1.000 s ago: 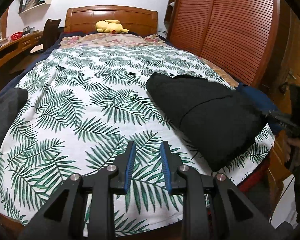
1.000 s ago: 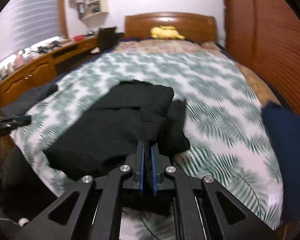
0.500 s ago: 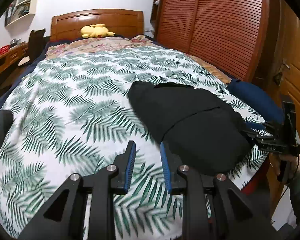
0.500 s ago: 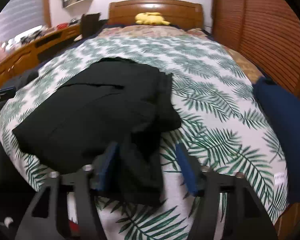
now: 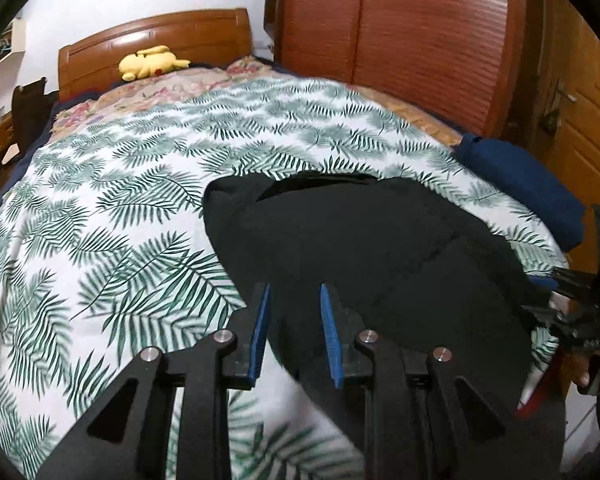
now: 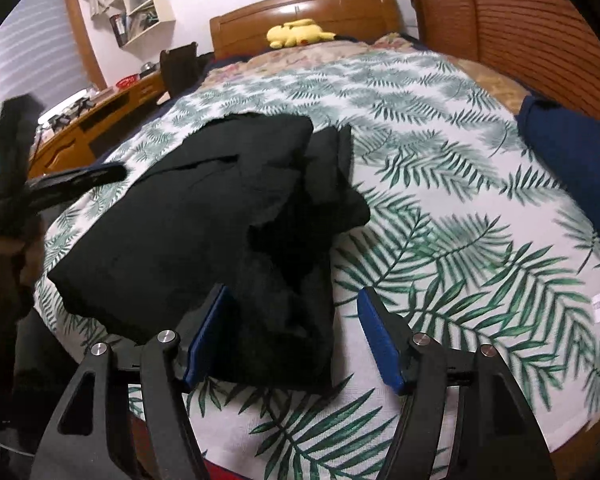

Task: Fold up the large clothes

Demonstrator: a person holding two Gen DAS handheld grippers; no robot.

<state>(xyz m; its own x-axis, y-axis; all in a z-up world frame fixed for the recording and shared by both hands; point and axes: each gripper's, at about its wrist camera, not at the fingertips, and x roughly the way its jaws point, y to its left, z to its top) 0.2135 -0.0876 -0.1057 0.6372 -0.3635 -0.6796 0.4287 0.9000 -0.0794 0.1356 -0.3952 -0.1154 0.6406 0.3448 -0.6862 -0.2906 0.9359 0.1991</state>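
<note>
Black garment [image 6: 204,220] is lying partly folded on the leaf-print bedspread [image 6: 460,208], near the foot-end edge of the bed, a dark blue bundle [image 6: 572,152] well apart toward the wardrobe side. Change since a second ago: right gripper [image 6: 292,332] was clenched on the garment's near flap, now its fingers [image 6: 208,332] stand wide apart and released; the flap lies slack between them on the bedspread, pads not pressing. So that fold has been laid down and let go. Left gripper [image 5: 294,334] has swung in from bare bedspread to the garment's near left edge; fingers [image 5: 260,328] part-way open, holding nothing, cloth edge showing behind and between them, contact not clear. My read: one fold done, next is a regrip on that edge for the following fold. Orientation: long axis runs roughly across the bed, slightly diagonal, from the wider slab end at the left-hand side to the rumpled flap end at the right gripper; collar or opening [image 5: 312,184] faces the headboard [image 6: 304,12]. Right end is bunched, will need smoothing.
</note>
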